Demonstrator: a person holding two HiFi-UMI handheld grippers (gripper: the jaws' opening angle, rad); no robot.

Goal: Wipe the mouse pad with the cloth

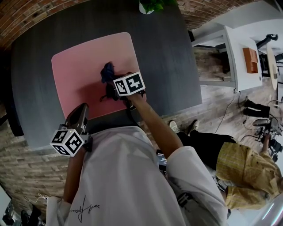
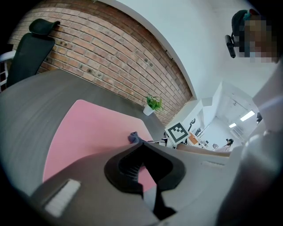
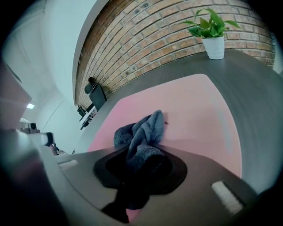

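Observation:
A pink mouse pad (image 1: 84,66) lies on the dark table (image 1: 168,53). A crumpled blue-grey cloth (image 1: 107,72) rests on the pad's right half. My right gripper (image 1: 109,89) sits just behind the cloth and is shut on its near end. In the right gripper view the cloth (image 3: 142,128) runs out from between the jaws of my right gripper (image 3: 143,154) onto the pad (image 3: 190,106). My left gripper (image 1: 83,108) hovers at the pad's near edge, to the left of the right one. In the left gripper view the left gripper (image 2: 140,146) is shut with nothing in it, above the pad (image 2: 88,128).
A potted plant (image 1: 152,5) stands at the table's far edge by the brick wall. A black office chair (image 2: 31,44) stands at the table's left end. Right of the table are a white desk (image 1: 239,48) and a person in a yellow checked shirt (image 1: 247,167).

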